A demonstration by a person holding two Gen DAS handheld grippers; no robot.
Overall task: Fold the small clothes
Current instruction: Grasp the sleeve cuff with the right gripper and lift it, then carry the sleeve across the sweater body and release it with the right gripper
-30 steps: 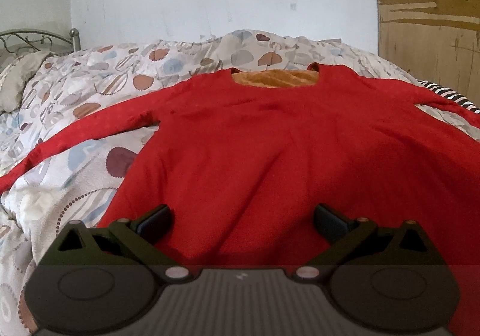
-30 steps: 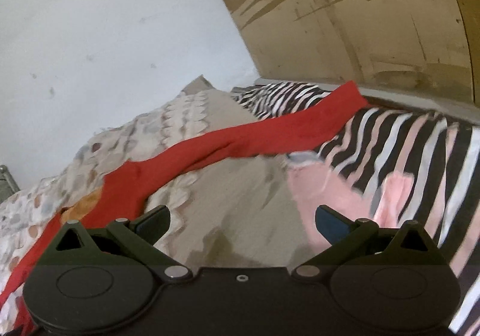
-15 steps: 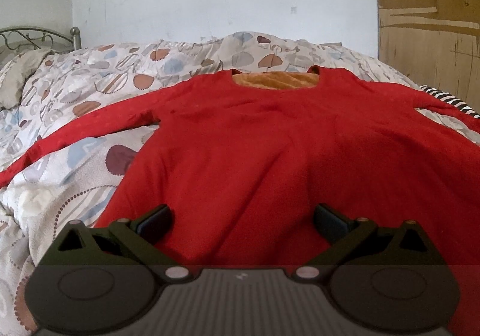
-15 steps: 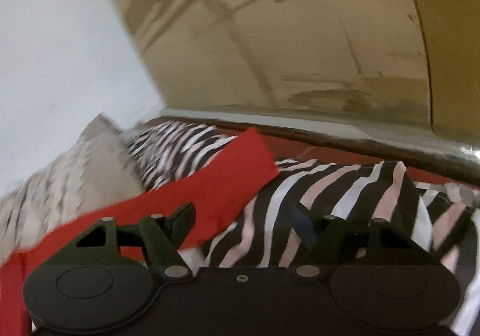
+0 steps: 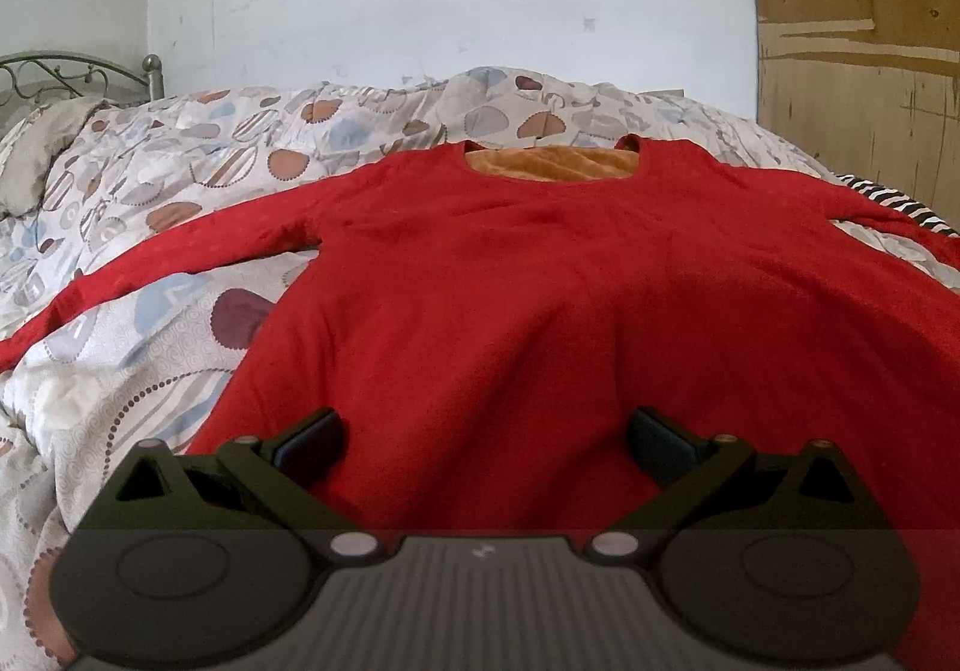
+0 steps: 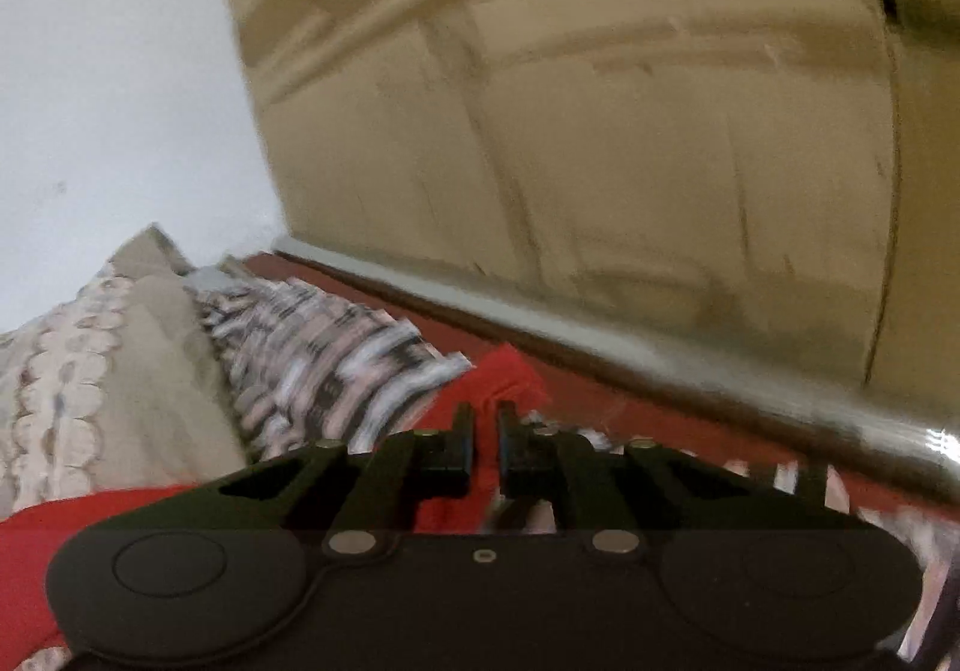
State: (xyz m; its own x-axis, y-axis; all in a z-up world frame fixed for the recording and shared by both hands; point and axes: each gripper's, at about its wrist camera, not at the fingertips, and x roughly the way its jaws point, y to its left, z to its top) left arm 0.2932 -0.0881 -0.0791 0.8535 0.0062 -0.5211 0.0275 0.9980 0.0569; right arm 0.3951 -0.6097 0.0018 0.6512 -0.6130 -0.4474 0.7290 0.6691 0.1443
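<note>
Red long-sleeved top (image 5: 540,299) lies flat, front up, spread across the bed's patterned quilt (image 5: 198,173), neckline at the far side showing an orange lining (image 5: 552,164). Both sleeves run straight out to the sides; body unfolded, no crease made yet.

Right sleeve end (image 6: 510,371) reaches onto a zebra-striped blanket (image 6: 336,347) near the plywood wall (image 6: 600,131). Right gripper (image 6: 485,434) has its fingers pressed nearly together at that cuff; red cloth shows beside and beyond the tips, but blur hides whether any is pinched between them.

Left gripper (image 5: 483,440) hangs over the lower hem, fingers spread wide, nothing between them, not touching cloth as far as visible.

Judgement: task at its very start. Garment laid out only. First sleeve fold apparently being set up; both sleeves, body folds all remain.
</note>
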